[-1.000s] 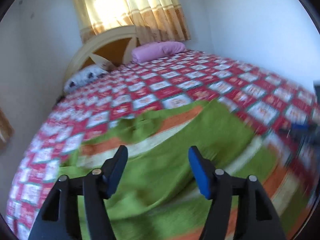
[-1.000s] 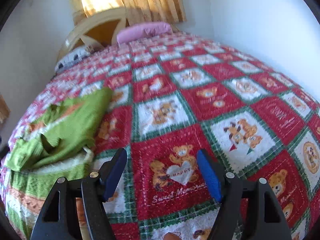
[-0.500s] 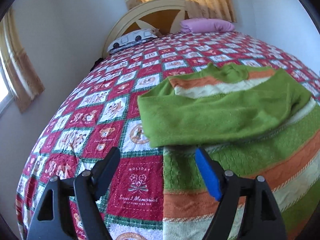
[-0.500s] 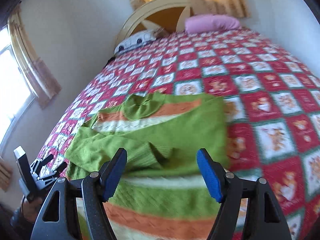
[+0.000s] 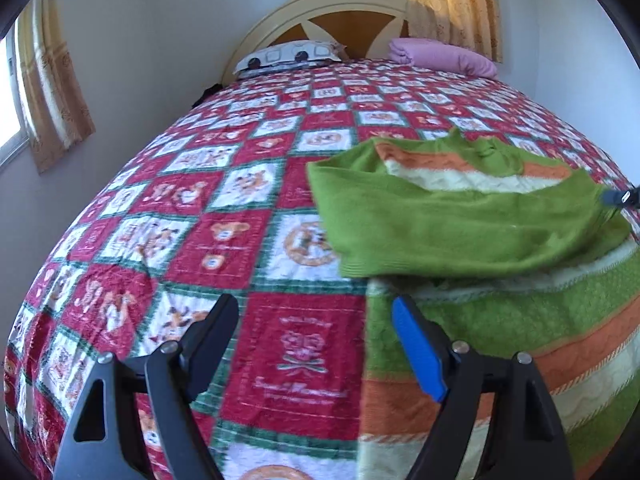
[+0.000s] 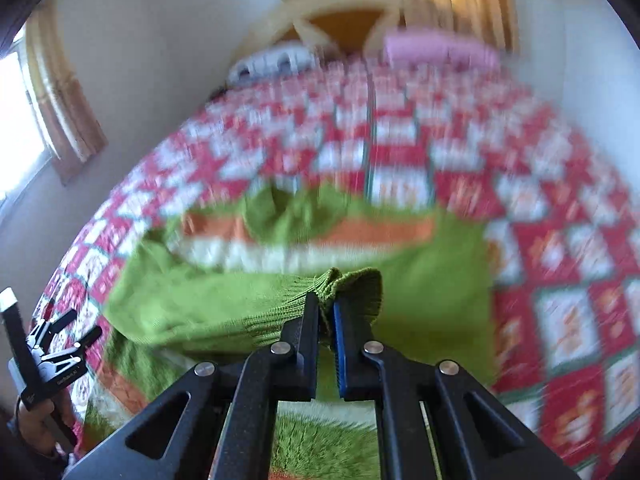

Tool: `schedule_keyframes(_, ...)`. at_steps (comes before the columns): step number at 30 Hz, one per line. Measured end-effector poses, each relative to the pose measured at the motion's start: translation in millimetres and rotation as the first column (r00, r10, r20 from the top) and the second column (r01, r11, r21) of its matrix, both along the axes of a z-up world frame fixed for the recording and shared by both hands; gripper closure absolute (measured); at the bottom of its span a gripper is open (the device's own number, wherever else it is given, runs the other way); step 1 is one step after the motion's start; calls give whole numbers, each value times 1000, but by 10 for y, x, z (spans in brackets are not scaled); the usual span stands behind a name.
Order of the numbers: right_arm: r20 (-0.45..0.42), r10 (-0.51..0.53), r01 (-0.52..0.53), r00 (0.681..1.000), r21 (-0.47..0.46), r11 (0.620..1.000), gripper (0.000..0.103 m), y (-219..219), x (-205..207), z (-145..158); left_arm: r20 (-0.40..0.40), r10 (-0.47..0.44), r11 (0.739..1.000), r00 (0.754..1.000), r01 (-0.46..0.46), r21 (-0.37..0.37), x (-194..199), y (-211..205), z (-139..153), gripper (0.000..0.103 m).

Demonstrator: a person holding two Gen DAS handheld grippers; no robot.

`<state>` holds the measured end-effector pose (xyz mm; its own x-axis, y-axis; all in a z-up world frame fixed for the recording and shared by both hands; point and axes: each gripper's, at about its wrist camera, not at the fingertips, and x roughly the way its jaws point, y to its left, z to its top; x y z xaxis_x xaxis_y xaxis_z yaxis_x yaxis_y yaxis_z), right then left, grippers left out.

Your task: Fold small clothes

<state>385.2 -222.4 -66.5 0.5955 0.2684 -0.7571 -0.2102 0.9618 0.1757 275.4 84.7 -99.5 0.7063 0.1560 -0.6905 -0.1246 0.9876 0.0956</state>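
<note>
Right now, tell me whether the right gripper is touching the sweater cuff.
Touching. The right wrist view shows the right gripper shut on the green ribbed sweater cuff.

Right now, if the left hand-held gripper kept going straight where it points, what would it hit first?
Probably the bedspread: the left hand-held gripper stands open over a red square, with the green sweater's edge just right of that line. Depth is uncertain.

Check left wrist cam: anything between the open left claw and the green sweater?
Nothing: in the left wrist view the left claw hangs open over bare patchwork quilt, and the green sweater begins by its blue finger.
</note>
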Motion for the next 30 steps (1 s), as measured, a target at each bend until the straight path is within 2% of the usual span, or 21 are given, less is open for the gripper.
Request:
schedule_keyframes(2,68,-10,12,998,-22,1000,97,-70,-86,195,3,12,1000,1000,-12,-7,1,48,9,19)
schedule_keyframes(4,108,-30,37,994,-67,997,97,-147,-150,242,0,17,1000,1000,-17,-16,13,69,3,18)
schedule_keyframes(5,98,-42,50,994,-83,995,97,-204,-151,192,-2,14,1000,1000,-14,-23,18,69,-5,18)
schedule_keyframes(9,-30,-75,70,997,-146,987,96,-357,-43,-322,-10,-9,999,1000,8,-39,58,-33,-22,18)
schedule_keyframes(10,-60,-77,67,995,-157,985,92,-390,-32,-462,-8,-16,999,1000,16,-36,74,-77,-16,18)
schedule_keyframes(11,-68,-100,87,993,-176,980,87,-429,-31,-559,-5,-22,999,1000,22,-34,81,-102,-5,19)
schedule_keyframes(13,-60,-142,129,988,-189,974,86,-565,-80,-619,-1,-44,999,999,44,-21,124,-178,22,18)
schedule_keyframes(15,-60,-178,167,982,-163,972,80,-685,-113,-620,-6,-80,997,997,80,18,213,-274,12,13)
schedule_keyframes(16,-56,-199,188,978,-160,969,67,-731,-145,-600,-8,-78,995,997,79,62,275,-309,-18,13)
schedule_keyframes(17,-54,-211,201,976,-154,967,62,-774,-169,-586,-5,-67,993,998,67,95,309,-318,-35,13)
schedule_keyframes(19,-48,-205,197,978,-139,971,62,-798,-221,-554,-17,-43,980,999,45,192,441,-330,-133,13)
schedule_keyframes(20,-41,-198,190,979,-145,971,62,-782,-235,-543,-28,-39,978,999,44,204,488,-323,-169,12)
schedule_keyframes(23,-17,-176,171,984,-161,972,62,-701,-278,-543,-47,-32,989,998,38,142,574,-225,-200,10)
schedule_keyframes(26,-28,-151,145,988,-153,978,61,-585,-274,-583,-14,-37,988,999,39,151,628,-280,-125,10)
schedule_keyframes(28,-30,-144,137,989,-167,976,61,-544,-283,-599,18,14,973,1000,-18,232,698,-317,-107,0)
schedule_keyframes(30,-31,-144,136,989,-200,970,61,-549,-304,-605,-32,90,958,995,-78,277,779,-260,-187,0)
